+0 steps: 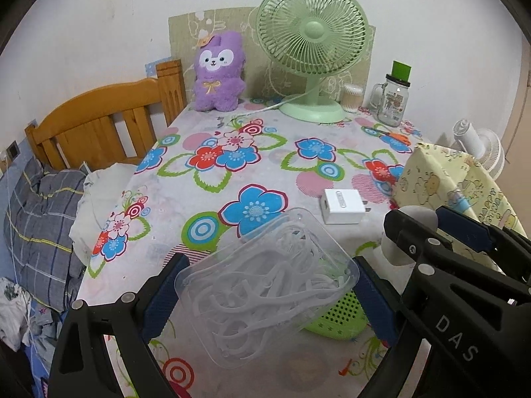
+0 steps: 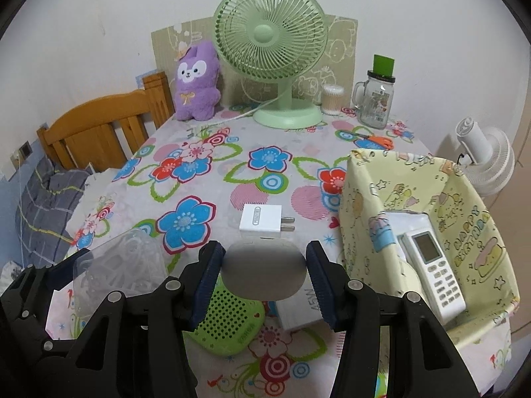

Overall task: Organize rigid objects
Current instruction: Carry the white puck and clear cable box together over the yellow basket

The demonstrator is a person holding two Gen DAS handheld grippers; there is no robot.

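My left gripper (image 1: 268,293) is shut on a clear plastic case of white floss picks (image 1: 265,285), held tilted above the table; the same case (image 2: 122,262) shows at lower left in the right wrist view. My right gripper (image 2: 264,273) is shut on a smooth grey-white oval object (image 2: 264,270), also seen at right in the left wrist view as a grey oval object (image 1: 395,248). A white plug adapter (image 2: 262,222) lies on the flowered cloth ahead. A green perforated square item (image 2: 229,321) and a white charger block (image 2: 298,311) lie beneath the right gripper.
A yellow patterned box (image 2: 365,205) at right holds a white remote control (image 2: 431,272). At the back stand a green fan (image 2: 270,39), purple plush toy (image 2: 195,83), cotton-swab jar (image 2: 332,99), glass mug (image 2: 375,102) and orange scissors (image 2: 381,141). A wooden bed frame (image 2: 96,126) is left.
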